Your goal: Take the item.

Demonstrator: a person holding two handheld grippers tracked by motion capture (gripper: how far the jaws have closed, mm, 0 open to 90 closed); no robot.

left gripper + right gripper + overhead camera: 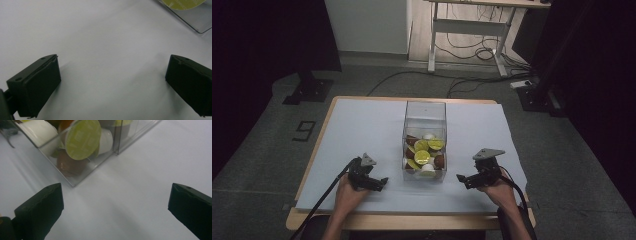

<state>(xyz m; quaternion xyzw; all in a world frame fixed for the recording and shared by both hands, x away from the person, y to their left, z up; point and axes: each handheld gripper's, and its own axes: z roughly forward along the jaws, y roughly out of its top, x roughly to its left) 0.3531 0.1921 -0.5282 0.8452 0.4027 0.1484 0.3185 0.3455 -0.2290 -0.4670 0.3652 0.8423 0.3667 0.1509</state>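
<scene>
A clear plastic box (425, 117) is standing in the middle of the high view, on the white sheet (362, 130) that is covering the surface. Coffee capsules (422, 157) are lying heaped in its lower part: several are showing lime-green foil lids, others are brown or white.

The left gripper (382, 183) is sitting at the lower left of the box, held in the person's left hand (348, 194), with its fingers pointing toward the box but staying clear of it. In the left gripper view its fingers (37, 85) are standing wide apart over bare white sheet, gripping nothing, and a corner of the box (197, 23) with a green lid behind its wall is peeking in at the upper right of the frame.

The right gripper (462, 180) is sitting at the lower right of the box, in the right hand (502, 190), near the box and not touching it. In the right gripper view its fingers (42, 210) are likewise spread wide and holding nothing; the box corner (73, 183) is lying just above the finger at the left of the frame, with a green-lidded capsule (83, 139) pressing against the clear wall and white and brown capsules around it.
</scene>
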